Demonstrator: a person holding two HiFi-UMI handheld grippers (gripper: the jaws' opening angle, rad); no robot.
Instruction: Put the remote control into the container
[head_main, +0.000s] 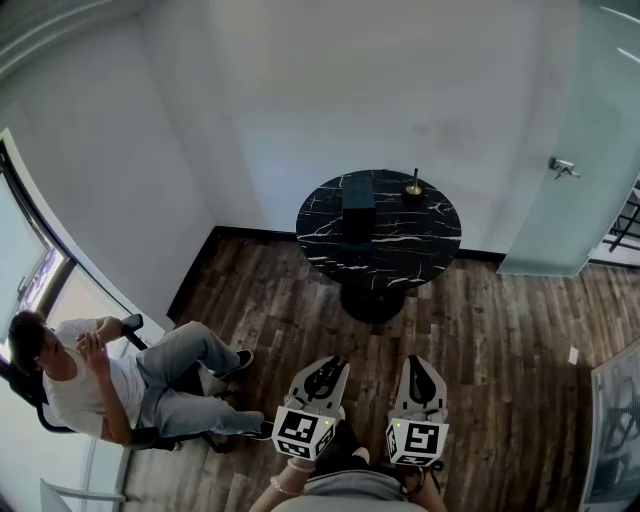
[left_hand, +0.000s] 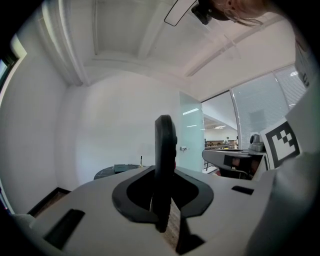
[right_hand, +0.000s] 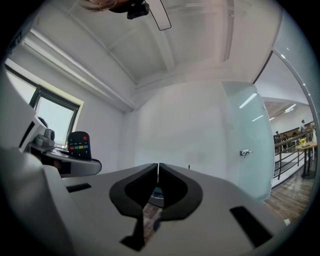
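A black remote control (left_hand: 164, 140) stands edge-on between the jaws of my left gripper (left_hand: 164, 175), which is shut on it. The right gripper view shows its face with coloured buttons (right_hand: 79, 145) at the left. In the head view both grippers are low and near the person's body: left gripper (head_main: 324, 374) with the remote (head_main: 322, 381), right gripper (head_main: 420, 372) beside it. My right gripper (right_hand: 158, 172) is shut with nothing in it. A black box-shaped container (head_main: 358, 206) stands on the round black marble table (head_main: 400, 250) well ahead, across the floor.
A small brass object (head_main: 413, 187) stands on the table to the container's right. A person (head_main: 100, 380) sits on a chair at the left, legs stretched toward the grippers. A frosted glass door (head_main: 580, 150) is at the right. Wood floor (head_main: 480, 340) lies between me and the table.
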